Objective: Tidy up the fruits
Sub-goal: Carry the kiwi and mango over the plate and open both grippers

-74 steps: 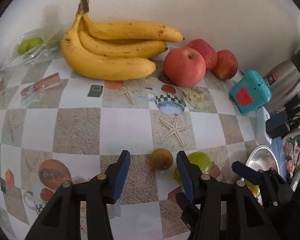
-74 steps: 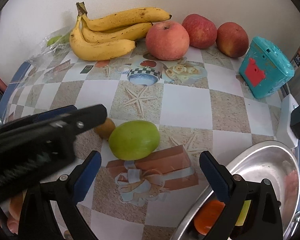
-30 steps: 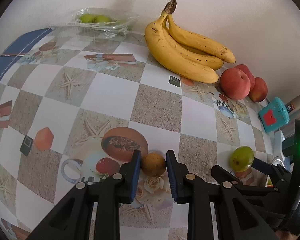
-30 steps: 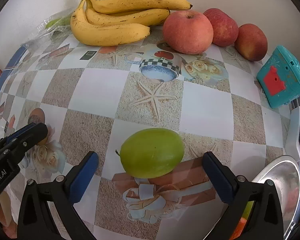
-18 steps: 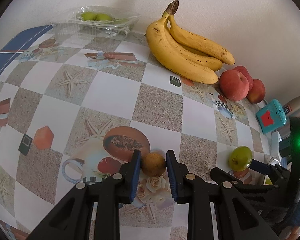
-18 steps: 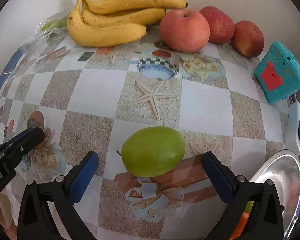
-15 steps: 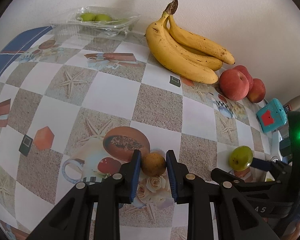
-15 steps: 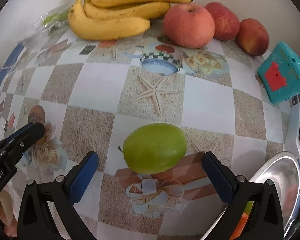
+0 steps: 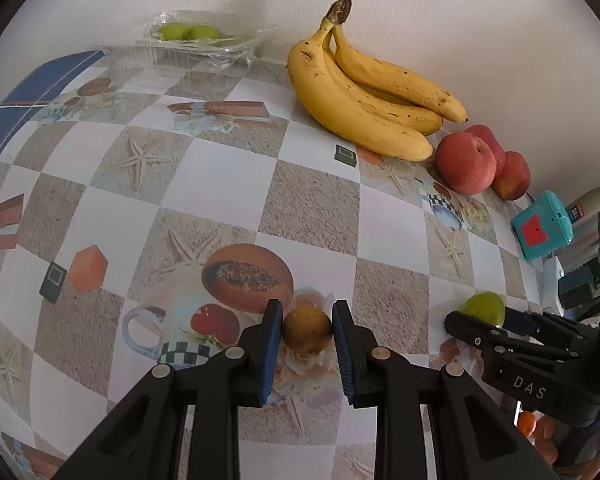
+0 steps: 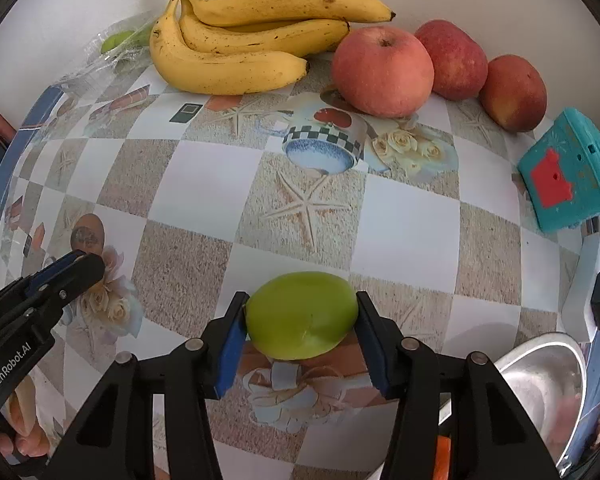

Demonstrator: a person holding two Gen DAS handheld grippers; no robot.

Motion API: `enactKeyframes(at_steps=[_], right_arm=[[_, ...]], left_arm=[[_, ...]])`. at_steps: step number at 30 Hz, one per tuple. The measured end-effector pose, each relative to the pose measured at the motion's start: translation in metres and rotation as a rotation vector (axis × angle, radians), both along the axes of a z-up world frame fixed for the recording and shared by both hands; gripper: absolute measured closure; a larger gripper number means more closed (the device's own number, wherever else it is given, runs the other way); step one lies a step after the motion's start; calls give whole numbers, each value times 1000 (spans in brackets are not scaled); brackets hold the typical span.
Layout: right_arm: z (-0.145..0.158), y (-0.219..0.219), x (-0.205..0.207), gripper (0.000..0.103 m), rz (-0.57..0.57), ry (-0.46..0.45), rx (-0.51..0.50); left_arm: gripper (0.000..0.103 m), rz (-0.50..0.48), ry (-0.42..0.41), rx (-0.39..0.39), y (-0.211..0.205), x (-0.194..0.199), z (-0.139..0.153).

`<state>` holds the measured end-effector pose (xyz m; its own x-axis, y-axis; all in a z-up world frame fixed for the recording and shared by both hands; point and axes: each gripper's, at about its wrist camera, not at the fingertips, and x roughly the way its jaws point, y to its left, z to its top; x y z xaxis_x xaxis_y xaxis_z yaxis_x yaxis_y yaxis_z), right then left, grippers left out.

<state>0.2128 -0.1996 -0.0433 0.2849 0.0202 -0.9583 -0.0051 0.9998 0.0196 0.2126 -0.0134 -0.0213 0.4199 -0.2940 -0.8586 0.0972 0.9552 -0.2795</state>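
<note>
While left fingers hold the brown fruit, right fingers have closed, seemingly gripping the green fruit.

A home kitchen: patterned tablecloth, bananas, apples, steel bowl.

Three bananas lie in one bunch. Three red apples sit in a row beside it. One large green fruit and one small brownish round fruit are out on the tabletop. One clear plastic bag holds two small green fruits that can be counted; whether more are inside cannot be told. There is one teal box with a red patch, one metal bowl holding something orange whose count cannot be made out, and one steel flask. Two claws are in sight, one left claw and one right claw.
</note>
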Motion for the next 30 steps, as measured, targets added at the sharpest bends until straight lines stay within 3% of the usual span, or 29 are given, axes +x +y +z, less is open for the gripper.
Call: enactKeyframes(at_steps=[6,12,16,25,30], right_arm=[[10,-10,-16,49,-34,33,80],[54,-24,-60,49,-77,-32,119],[78,-34,-97,49,-108,-53,88],[69,-84,-178,49,-225,17,44],[48,-107,-205,49,-278,60,48]], left_arm=[[76,-6,17,-19,-10,-14,17],[76,-58,6,-18,-39,-43,51],[76,-137,-5,-36,-69,-71,74],[75,-347,53,-18,-154,-138,65],[75,-400,88,17,-187,-158,49]])
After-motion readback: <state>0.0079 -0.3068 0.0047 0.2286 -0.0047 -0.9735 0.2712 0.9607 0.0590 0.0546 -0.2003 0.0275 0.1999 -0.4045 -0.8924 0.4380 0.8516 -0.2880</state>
